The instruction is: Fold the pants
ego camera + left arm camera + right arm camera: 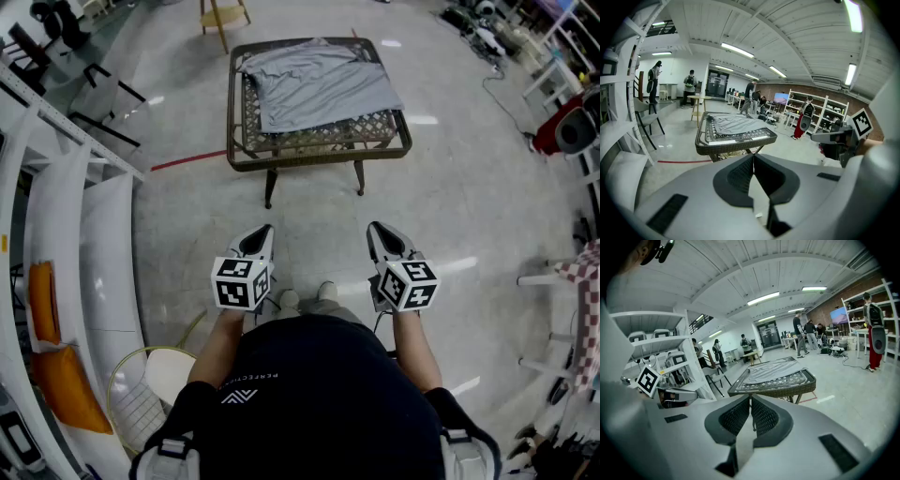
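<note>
- The pants (319,84) lie loosely spread on the wicker table (319,157), well ahead of the person.
- The left gripper (261,234) and right gripper (380,231) both have their jaws pressed together, holding nothing.
- Folding looks unstarted; the approach, grasping and every fold are left to do.

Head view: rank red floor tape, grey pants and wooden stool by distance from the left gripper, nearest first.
From the left gripper:
1. Red floor tape, ahead-left on the floor.
2. Grey pants, spread on the wicker table ahead.
3. Wooden stool, beyond the table, at the top edge.
</note>
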Demonstrator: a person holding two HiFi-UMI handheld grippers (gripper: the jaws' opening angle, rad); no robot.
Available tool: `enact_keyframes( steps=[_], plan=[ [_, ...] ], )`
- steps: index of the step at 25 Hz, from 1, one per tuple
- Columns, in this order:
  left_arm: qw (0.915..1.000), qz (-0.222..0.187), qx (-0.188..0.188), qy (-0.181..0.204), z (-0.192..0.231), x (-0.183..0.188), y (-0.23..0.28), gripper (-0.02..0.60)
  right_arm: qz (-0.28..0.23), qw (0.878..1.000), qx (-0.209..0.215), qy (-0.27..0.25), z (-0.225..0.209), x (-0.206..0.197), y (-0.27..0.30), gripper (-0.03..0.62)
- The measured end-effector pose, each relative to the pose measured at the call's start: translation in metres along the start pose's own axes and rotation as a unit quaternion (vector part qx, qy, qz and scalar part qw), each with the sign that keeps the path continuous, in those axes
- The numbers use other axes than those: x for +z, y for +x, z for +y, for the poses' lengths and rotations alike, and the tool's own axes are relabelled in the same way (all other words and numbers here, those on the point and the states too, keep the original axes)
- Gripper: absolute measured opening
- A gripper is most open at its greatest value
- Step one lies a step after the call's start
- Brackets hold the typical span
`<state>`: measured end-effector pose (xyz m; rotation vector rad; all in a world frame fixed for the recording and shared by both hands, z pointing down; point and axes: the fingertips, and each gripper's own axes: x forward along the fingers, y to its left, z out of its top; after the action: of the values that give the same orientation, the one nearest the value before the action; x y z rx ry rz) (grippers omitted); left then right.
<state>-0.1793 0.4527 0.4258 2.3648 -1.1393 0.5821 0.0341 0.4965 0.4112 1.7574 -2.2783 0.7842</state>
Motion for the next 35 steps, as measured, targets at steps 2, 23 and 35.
enact_keyframes(
  steps=[2,23,35],
  plan=[
    [1.0000,-0.002,0.000,0.000,-0.002,0.002,0.004,0.012,-0.003,1.000,0.002,-0.004,-0.002,0.003,0.001,0.041],
    [0.9998,-0.019,0.009,0.002,-0.011,0.030,0.041,0.012,-0.015,0.999,0.035,-0.014,-0.033,0.032,0.021,0.044],
    [0.9997,-0.022,0.003,0.003,-0.033,0.033,0.072,0.012,0.006,0.999,0.049,-0.017,-0.073,0.026,0.031,0.044]
  ],
)
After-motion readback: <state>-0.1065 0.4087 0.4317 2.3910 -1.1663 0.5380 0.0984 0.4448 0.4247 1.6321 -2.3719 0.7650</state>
